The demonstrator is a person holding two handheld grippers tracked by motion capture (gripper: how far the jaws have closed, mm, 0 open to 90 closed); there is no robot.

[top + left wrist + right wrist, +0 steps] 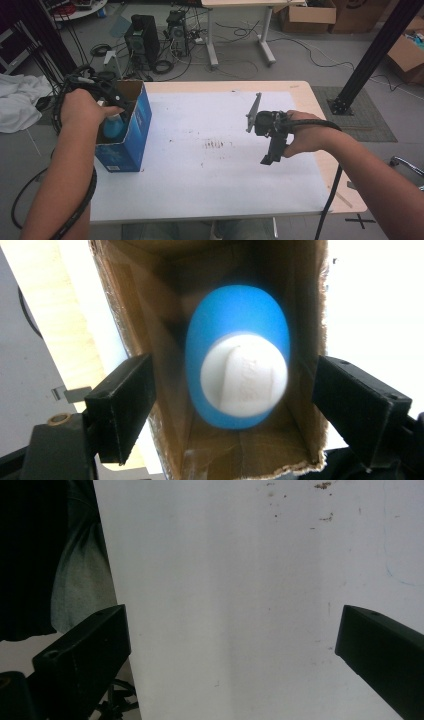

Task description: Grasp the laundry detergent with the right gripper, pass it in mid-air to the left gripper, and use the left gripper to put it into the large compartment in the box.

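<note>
Left gripper (pixel 232 405): jaws apart, one on either side of the open top of the blue carton (pixel 134 131); pads clear of the blue bottle (pixel 237 355), nothing clamped between them; the left jaw sits outside the carton's brown inner wall, the right jaw outside the opposite wall. The bottle stands upright inside the carton, white cap (pixel 244 375) facing up toward the gripper, blue body below it, cardboard walls close around it on all sides. In the high view the left gripper (pixel 116 107) hangs over the carton mouth at the left of the table, and the bottle's blue shoulder (pixel 114 127) shows just under the hand. The carton stands upright at the left edge of the white sheet (pixel 200 165). Right gripper (pixel 232 650): jaws wide apart, nothing between them, bare white sheet beneath; in the high view it (pixel 270 155) hovers over the right part of the sheet, pointing down, well apart from the carton; faint brown specks (pixel 216 144) lie mid-sheet between the two.
</note>
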